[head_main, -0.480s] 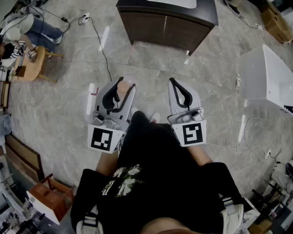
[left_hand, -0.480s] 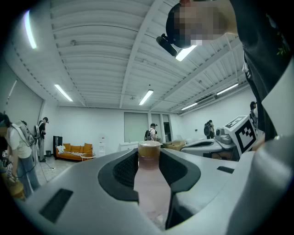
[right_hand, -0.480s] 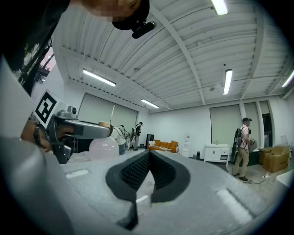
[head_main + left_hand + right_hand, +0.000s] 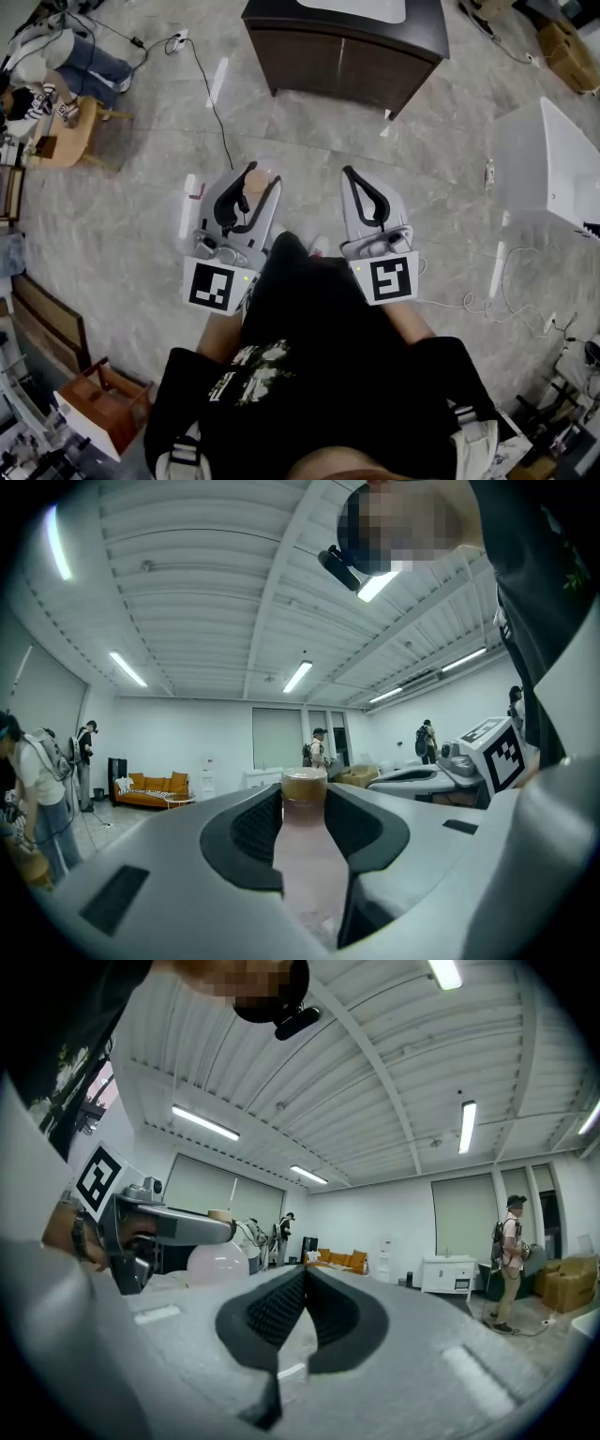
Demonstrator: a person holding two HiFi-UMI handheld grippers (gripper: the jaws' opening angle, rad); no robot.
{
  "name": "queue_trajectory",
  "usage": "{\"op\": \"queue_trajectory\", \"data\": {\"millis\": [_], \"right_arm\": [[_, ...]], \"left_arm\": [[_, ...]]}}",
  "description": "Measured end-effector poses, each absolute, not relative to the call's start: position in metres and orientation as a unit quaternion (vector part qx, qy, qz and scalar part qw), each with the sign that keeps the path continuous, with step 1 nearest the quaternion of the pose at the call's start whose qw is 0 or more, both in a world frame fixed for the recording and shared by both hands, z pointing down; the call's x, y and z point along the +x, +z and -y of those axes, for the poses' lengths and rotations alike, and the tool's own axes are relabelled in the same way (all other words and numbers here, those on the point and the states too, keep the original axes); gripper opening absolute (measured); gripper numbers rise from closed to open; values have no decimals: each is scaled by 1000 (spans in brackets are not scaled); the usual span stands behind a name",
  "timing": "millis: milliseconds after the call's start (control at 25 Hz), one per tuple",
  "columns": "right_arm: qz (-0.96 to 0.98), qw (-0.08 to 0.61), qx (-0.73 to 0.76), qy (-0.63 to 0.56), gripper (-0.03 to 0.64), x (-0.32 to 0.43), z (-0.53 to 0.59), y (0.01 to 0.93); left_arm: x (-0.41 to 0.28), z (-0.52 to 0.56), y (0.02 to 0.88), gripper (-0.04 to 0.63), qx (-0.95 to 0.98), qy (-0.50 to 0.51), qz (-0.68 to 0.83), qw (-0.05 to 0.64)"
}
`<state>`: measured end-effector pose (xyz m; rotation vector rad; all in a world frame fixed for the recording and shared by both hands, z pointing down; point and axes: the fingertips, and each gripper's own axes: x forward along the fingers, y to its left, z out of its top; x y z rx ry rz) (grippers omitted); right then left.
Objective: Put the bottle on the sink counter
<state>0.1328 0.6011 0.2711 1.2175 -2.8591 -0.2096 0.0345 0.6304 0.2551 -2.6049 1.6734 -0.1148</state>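
Note:
My left gripper is shut on a clear bottle of pinkish liquid with a tan cap. In the head view the bottle stands upright between the black pads, cap up. In the left gripper view both pads press the bottle's neck. My right gripper is held level beside it, jaws shut with nothing between them. In the right gripper view the bottle shows at the left under the left gripper. A dark cabinet with a white top stands ahead on the floor.
The person stands on a grey marble floor. A white counter lies to the right. A cable runs across the floor to the left of the cabinet. A seated person at a small wooden table is at far left. A wooden box sits lower left.
Both grippers and the bottle have shifted slightly; the dark cabinet sits a little lower and further right in view. The grip is unchanged.

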Motion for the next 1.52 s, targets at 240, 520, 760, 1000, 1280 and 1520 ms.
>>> {"op": "queue_trajectory", "data": {"millis": [240, 520, 760, 1000, 1280, 1520], "right_arm": [[923, 8, 379, -65, -5, 131, -604, 269], [928, 13, 366, -65, -5, 134, -612, 273], [928, 28, 355, -112, -5, 128, -615, 275], [928, 43, 350, -119, -5, 126, -604, 281], [925, 44, 357, -119, -5, 124, -587, 279], [923, 44, 365, -115, -5, 124, -559, 278]], "left_arm": [[37, -631, 248, 150, -840, -26, -542, 19], [39, -632, 236, 150, -837, -17, -546, 33], [43, -626, 239, 150, -837, -14, -547, 24], [45, -610, 247, 150, -837, -32, -545, 35], [45, -592, 257, 150, -839, -48, -542, 32], [46, -564, 257, 150, -844, -42, -534, 31]]}}
